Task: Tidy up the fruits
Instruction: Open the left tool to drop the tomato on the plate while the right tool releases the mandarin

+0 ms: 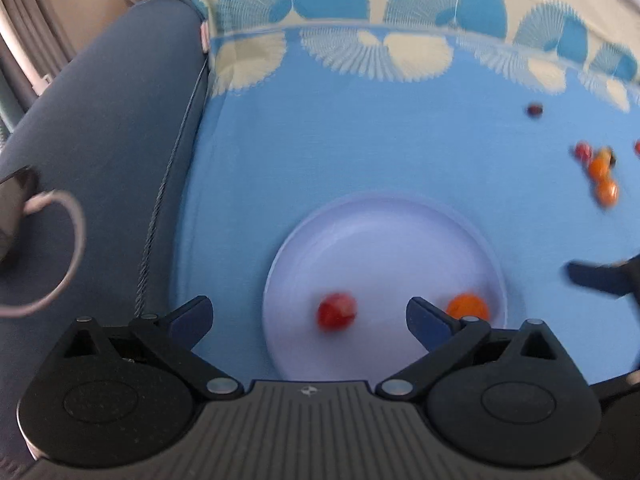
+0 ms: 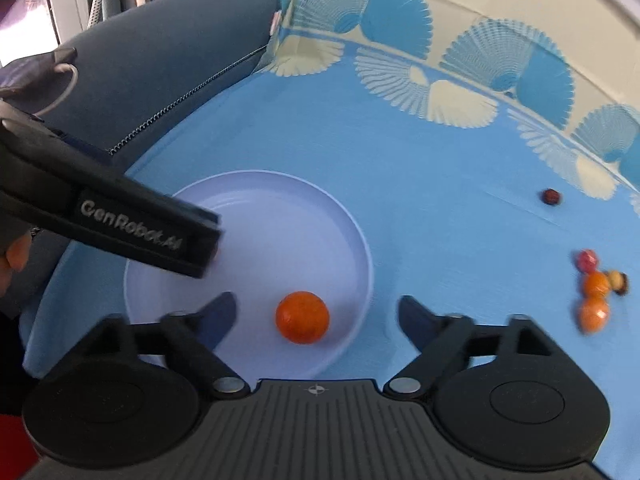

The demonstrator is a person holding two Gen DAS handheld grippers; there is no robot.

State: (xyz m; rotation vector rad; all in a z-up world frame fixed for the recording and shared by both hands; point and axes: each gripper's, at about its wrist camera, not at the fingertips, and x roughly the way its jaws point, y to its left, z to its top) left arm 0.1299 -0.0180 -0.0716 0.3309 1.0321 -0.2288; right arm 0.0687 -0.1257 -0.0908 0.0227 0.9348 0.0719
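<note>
A pale lavender plate lies on the blue cloth; it also shows in the right wrist view. On it sit a red fruit and an orange fruit, the orange one also in the right wrist view. My left gripper is open and empty over the plate's near edge. My right gripper is open and empty over the plate's right side. The left gripper's body crosses the right wrist view and hides the red fruit there.
Several small loose fruits lie on the cloth at the right: two orange, one red, one dark. A grey-blue sofa arm borders the cloth on the left. The cloth's patterned border runs along the back.
</note>
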